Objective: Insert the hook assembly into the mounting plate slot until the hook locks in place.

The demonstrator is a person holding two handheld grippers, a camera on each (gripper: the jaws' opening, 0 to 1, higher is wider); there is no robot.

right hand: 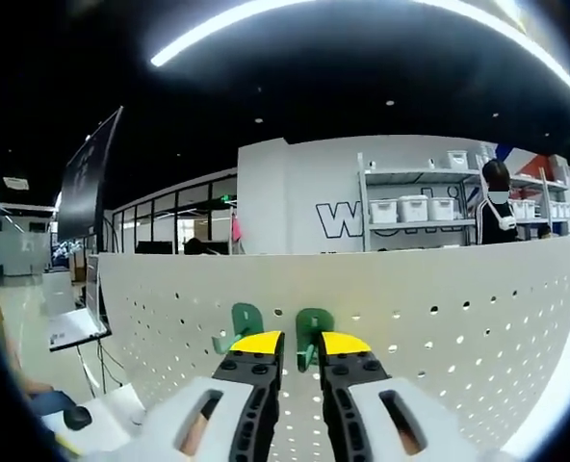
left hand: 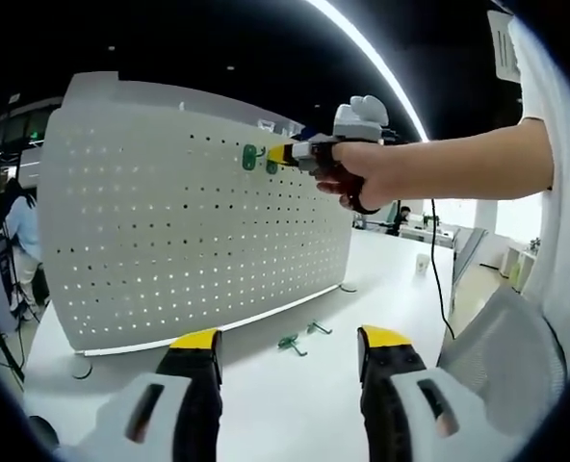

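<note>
A white pegboard [left hand: 169,241] stands upright on the white table [left hand: 295,404]. Near its top edge one green hook [left hand: 249,157] hangs in the holes. My right gripper [left hand: 283,154], held by a hand, presses a second green hook [left hand: 272,166] against the board beside it. From the right gripper view the pegboard [right hand: 439,327] is close ahead with the seated hook [right hand: 246,322] on the left. The right gripper [right hand: 299,348] is shut on the other hook [right hand: 314,325]. My left gripper [left hand: 290,339] stays low over the table, open and holding nothing.
Two loose green hooks [left hand: 290,343] [left hand: 318,328] lie on the table at the board's foot. A cable [left hand: 437,279] and a small cup [left hand: 422,262] are at the right. A seated person [left hand: 20,226] is far left. Shelves with white bins [right hand: 410,207] stand behind the board.
</note>
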